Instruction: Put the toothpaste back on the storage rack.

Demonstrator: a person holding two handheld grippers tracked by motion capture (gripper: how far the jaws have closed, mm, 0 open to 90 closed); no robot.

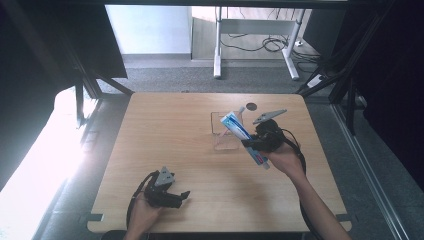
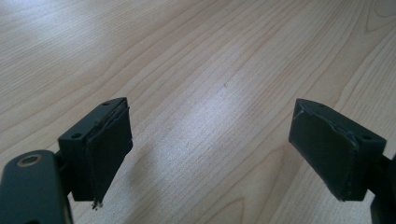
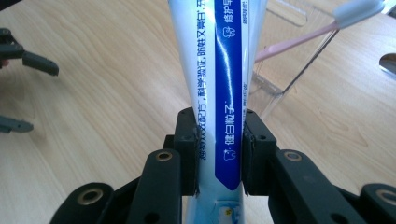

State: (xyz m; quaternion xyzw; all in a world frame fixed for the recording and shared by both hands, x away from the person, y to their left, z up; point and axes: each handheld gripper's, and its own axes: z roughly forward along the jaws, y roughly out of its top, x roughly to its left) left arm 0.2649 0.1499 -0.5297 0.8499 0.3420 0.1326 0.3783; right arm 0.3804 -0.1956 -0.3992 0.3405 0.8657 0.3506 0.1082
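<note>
Aloft, a toothpaste tube (image 1: 240, 134) is clamped in the right claw (image 1: 255, 145) above the surface (image 1: 170, 135), long axis slanting up-left over a clear holder (image 1: 223, 131); the left claw (image 2: 210, 149) is held wide open, empty.

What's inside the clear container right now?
A pink toothbrush leans in the clear container; its lower end is hidden behind the toothpaste tube clamped in the right gripper.

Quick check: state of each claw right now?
Left claw: open, holding nothing.
Right claw: shut on the toothpaste tube.
</note>
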